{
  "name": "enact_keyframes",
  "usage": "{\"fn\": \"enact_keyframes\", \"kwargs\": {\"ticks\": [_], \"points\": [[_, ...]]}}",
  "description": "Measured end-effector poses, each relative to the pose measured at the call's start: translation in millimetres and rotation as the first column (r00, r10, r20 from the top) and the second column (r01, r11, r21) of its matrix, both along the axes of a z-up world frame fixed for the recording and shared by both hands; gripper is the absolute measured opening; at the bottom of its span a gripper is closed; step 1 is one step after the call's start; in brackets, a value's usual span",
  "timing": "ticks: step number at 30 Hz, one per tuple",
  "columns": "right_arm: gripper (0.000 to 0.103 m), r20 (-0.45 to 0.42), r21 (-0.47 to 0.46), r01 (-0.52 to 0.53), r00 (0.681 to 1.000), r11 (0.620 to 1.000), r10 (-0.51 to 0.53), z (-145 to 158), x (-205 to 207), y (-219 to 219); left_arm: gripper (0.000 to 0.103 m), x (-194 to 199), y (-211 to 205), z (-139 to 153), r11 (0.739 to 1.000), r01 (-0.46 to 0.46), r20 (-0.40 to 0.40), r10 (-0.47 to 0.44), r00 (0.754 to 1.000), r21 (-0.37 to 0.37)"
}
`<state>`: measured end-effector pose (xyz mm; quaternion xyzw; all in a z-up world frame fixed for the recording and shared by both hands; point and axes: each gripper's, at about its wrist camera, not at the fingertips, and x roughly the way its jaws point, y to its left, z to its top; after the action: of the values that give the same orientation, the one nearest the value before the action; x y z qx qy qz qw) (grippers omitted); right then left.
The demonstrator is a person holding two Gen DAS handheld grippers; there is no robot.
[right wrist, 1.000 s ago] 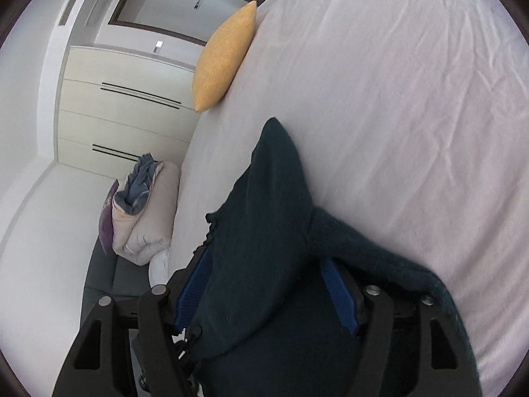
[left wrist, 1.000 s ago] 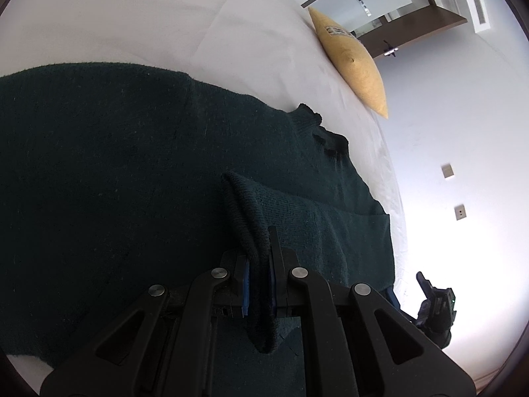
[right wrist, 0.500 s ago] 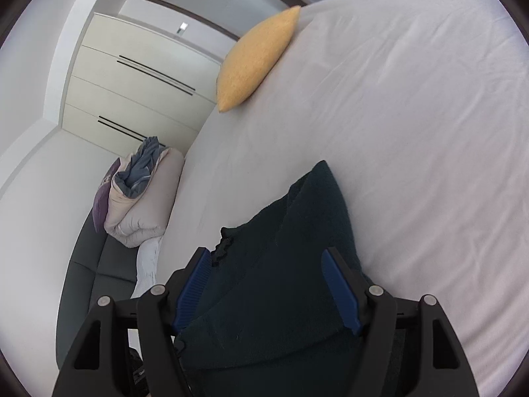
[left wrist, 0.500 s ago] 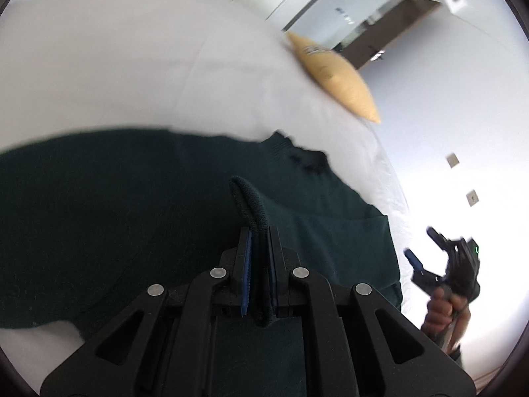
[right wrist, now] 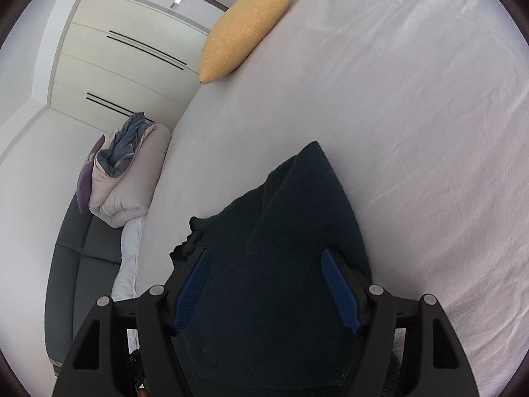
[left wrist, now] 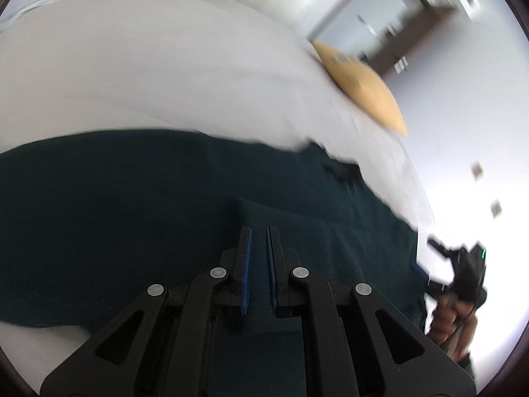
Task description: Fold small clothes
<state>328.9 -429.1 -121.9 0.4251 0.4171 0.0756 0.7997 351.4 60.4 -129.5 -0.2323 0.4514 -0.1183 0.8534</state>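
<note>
Left gripper (left wrist: 258, 231) had its jaws pinched nearly together, and no cloth was visibly caught between them, just the dark green sweater (left wrist: 132, 205) lying underneath. Right gripper (right wrist: 264, 258) had its jaws spread wide over a fold of the same sweater (right wrist: 281, 264), pads not pressing it. The sweater was spread on the white bed (right wrist: 413, 115), a yellow pillow (right wrist: 244, 29) at the far edge.

Sweater (right wrist: 284, 264) on bed (right wrist: 413, 115); cushion (right wrist: 244, 29) at far edge; bedding pile (right wrist: 125, 182) left, off bed.
</note>
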Motion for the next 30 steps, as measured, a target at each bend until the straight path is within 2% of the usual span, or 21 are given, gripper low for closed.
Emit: {"fn": "enact_keyframes", "kwargs": {"ticks": [2,5,9,11,12,13,14,15,16,17,19,22,23,24,26,27,28,29,30], "points": [[0.074,-0.006,-0.014,-0.01,1.0,1.0,0.01,2,-5,5,0.008,6,-14,-16,0.999,0.032,-0.063,-0.031,0.998,0.019],[0.074,0.019,-0.033,-0.039,0.999,0.999,0.039,1,-25,13,0.008,-1,-17,-19,0.998,0.053,-0.038,-0.052,0.998,0.037],[0.074,0.035,-0.049,-0.041,0.998,0.998,0.043,7,-61,18,0.008,-20,6,-12,0.997,0.033,-0.052,-0.037,0.998,-0.064],[0.076,0.048,-0.026,-0.025,0.998,0.999,0.026,15,-82,20,0.008,-49,36,2,0.995,-0.003,0.016,0.005,1.0,-0.105],[0.076,0.061,0.004,-0.03,0.998,1.0,0.03,20,-94,24,0.009,-70,57,10,0.989,-0.049,0.049,0.056,0.997,-0.14],[0.076,0.073,0.013,-0.037,0.997,0.999,0.036,25,-102,28,0.019,-86,76,13,0.979,-0.089,0.056,0.101,0.993,-0.182],[0.077,0.081,0.008,-0.047,0.996,0.999,0.046,29,-110,34,0.046,-99,91,14,0.969,-0.12,0.057,0.135,0.989,-0.218],[0.077,0.086,0.002,-0.06,0.994,0.998,0.06,33,-115,41,0.066,-114,108,14,0.953,-0.159,0.058,0.18,0.982,-0.256],[0.077,0.091,-0.001,-0.079,0.993,0.997,0.079,37,-120,50,0.093,-139,137,13,0.921,-0.24,0.068,0.272,0.96,-0.306],[0.077,0.097,0.0,-0.096,0.991,0.995,0.095,41,-125,60,0.095,-158,158,12,0.893,-0.303,0.071,0.344,0.936,-0.333],[0.077,0.1,0.009,-0.13,0.987,0.992,0.128,46,-131,78,0.095,-190,200,4,0.825,-0.404,0.034,0.452,0.891,-0.394],[0.077,0.101,0.019,-0.166,0.981,0.986,0.163,53,-136,104,0.095,-228,254,-14,0.685,-0.523,-0.047,0.583,0.811,-0.507],[0.077,0.099,0.024,-0.172,0.981,0.985,0.169,54,-136,111,0.094,-236,268,-18,0.652,-0.545,-0.065,0.609,0.79,-0.527],[0.077,0.092,0.031,-0.18,0.98,0.983,0.176,55,-137,119,0.094,-249,285,-25,0.583,-0.584,-0.104,0.652,0.751,-0.565],[0.077,0.088,0.029,-0.191,0.978,0.981,0.188,58,-138,131,0.093,-266,309,-37,0.474,-0.619,-0.155,0.703,0.694,-0.626],[0.077,0.091,0.024,-0.198,0.977,0.98,0.195,61,-139,137,0.093,-277,320,-41,0.431,-0.63,-0.174,0.721,0.671,-0.646],[0.077,0.093,0.021,-0.205,0.975,0.979,0.202,63,-139,142,0.093,-288,336,-43,0.401,-0.641,-0.189,0.734,0.652,-0.655],[0.077,0.095,0.018,-0.211,0.973,0.977,0.209,65,-140,148,0.093,-300,361,-45,0.385,-0.643,-0.195,0.74,0.644,-0.662],[0.077,0.095,0.015,-0.215,0.972,0.976,0.213,67,-141,150,0.093,-305,367,-49,0.355,-0.653,-0.213,0.751,0.626,-0.669]]}}
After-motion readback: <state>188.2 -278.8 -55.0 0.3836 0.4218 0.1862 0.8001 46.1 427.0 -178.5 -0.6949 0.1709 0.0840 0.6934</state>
